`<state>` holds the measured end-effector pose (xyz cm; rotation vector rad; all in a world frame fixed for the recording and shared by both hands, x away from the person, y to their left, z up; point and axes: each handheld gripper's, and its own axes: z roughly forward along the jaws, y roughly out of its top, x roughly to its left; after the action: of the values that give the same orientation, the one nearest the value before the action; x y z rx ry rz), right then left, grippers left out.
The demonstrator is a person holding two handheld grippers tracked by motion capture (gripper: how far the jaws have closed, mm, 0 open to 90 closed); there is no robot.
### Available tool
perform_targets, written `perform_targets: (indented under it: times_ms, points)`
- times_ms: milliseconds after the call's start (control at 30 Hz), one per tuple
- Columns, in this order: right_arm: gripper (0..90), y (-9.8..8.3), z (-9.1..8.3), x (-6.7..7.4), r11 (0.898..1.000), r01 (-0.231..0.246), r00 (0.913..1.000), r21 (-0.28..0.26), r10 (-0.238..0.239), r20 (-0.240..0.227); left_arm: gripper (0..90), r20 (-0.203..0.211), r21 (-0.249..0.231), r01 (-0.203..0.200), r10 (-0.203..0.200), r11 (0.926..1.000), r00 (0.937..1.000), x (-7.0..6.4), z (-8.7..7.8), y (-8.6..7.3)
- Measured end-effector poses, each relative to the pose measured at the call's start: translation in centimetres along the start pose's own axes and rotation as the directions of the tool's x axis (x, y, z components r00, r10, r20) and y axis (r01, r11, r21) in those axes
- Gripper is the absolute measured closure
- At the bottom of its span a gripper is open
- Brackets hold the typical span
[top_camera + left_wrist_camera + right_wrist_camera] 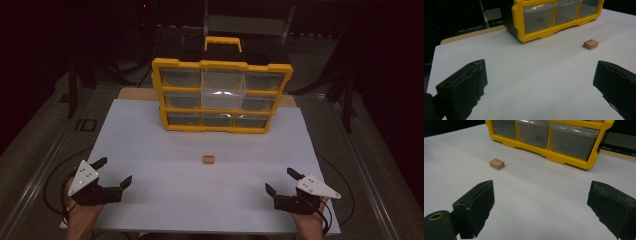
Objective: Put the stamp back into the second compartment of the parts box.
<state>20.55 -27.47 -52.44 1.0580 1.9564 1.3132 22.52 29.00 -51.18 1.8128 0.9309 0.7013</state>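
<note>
1. Resting low at the near corners of the bench (150,135), the left gripper (114,173) and the right gripper (280,181) both have their jaws spread wide with nothing between them.
2. A small wooden block (208,159) with a red end face lies alone on the white sheet, roughly midway between the two hands and ahead of both, well apart from each.
3. From the left gripper view the block (591,44) sits ahead and off to the right of the jaws; from the right gripper view the block (496,164) sits ahead and to the left.
4. Its long axis seems to run across the bench, though the block is small and the light dim.
5. The right gripper looks slightly nearer.
6. Behind the block stands a yellow drawer organiser (222,95), one clear drawer (223,89) pulled forward.
</note>
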Motion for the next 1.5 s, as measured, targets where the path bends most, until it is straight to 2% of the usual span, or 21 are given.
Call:
perform_targets:
  times_ms: [333, 533, 767, 1033, 1200, 1367, 1500]
  points:
    - [7.0, 0.0, 0.1, 0.1, 1.000, 0.003, 1.0000, -0.010, -0.003, 0.008, 0.1, 0.017, 0.047, -0.027, 0.026, 0.9985, 0.9995, -0.3, 0.5, 0.3]
    - [7.0, 0.1, 0.3, 0.3, 1.000, 0.014, 0.9999, -0.016, -0.014, 0.006, 0.1, 0.047, 0.064, -0.065, 0.062, 0.9958, 0.9970, -0.7, 0.7, 1.6]
    - [7.0, 0.1, 0.3, 0.3, 1.000, 0.018, 0.9998, -0.023, -0.018, 0.001, 0.1, 0.062, 0.074, -0.115, 0.110, 0.9907, 0.9919, -0.8, 1.2, 3.2]
    - [7.0, 0.2, 0.2, 0.2, 1.000, 0.018, 0.9998, -0.024, -0.018, 0.001, 0.1, 0.087, 0.081, -0.126, 0.119, 0.9886, 0.9891, -0.3, 2.3, 4.4]
    - [7.0, 0.4, 0.1, 0.4, 0.999, 0.034, 0.9994, -0.032, -0.034, 0.001, 0.1, 0.116, 0.097, -0.152, 0.141, 0.9836, 0.9832, -0.2, 3.2, 5.0]
    - [7.0, 0.3, 0.1, 0.3, 0.999, 0.027, 0.9996, -0.030, -0.027, 0.003, 0.1, 0.155, 0.093, -0.194, 0.179, 0.9765, 0.9716, -0.3, 4.1, 5.7]
    - [7.0, 0.3, 0.1, 0.4, 0.999, 0.031, 0.9995, -0.031, -0.031, 0.002, 0.1, 0.173, 0.092, -0.199, 0.181, 0.9757, 0.9681, -0.3, 4.8, 6.2]
